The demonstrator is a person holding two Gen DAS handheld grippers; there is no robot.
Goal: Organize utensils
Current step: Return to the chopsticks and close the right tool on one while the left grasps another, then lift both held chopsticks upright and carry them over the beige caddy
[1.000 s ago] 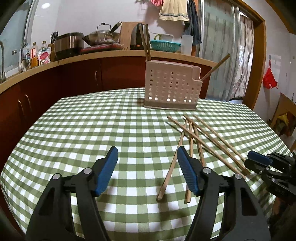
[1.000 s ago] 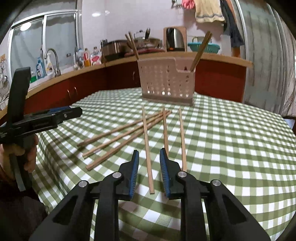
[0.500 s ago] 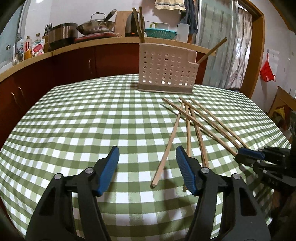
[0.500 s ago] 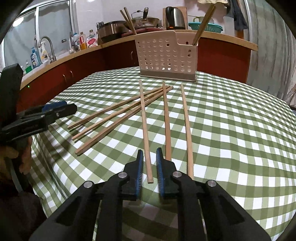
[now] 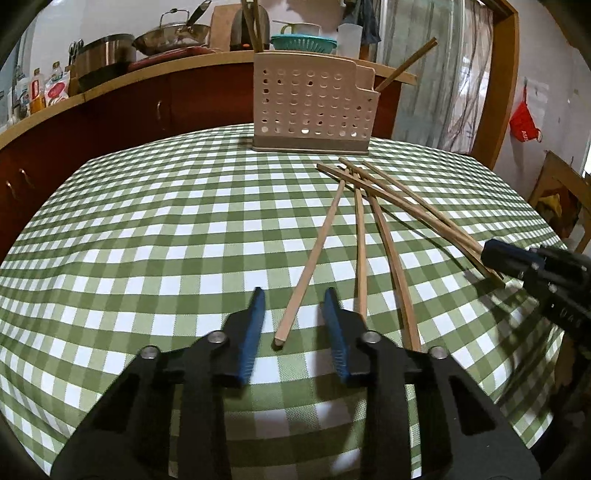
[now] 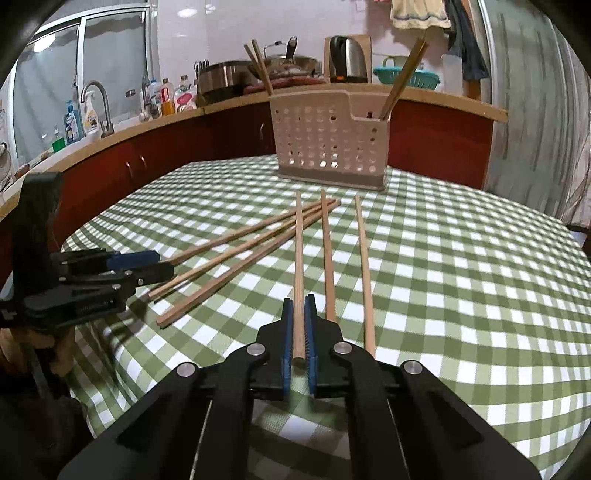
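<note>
We see both views evenly lit by indoor ceiling light, a lamp's reflection glinting in the window [image 6: 37, 46] at ten o'clock. Fisheye bending curves the tablecloth [image 5: 147, 240] edges; corners go black. Motion blur smears the curtain [image 6: 535, 129] at three o'clock.

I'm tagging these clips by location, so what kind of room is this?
Most likely a home kitchen: a sink tap on the counter, a wok and electric kettle behind, and a utensil holder on the checked tablecloth.
</note>
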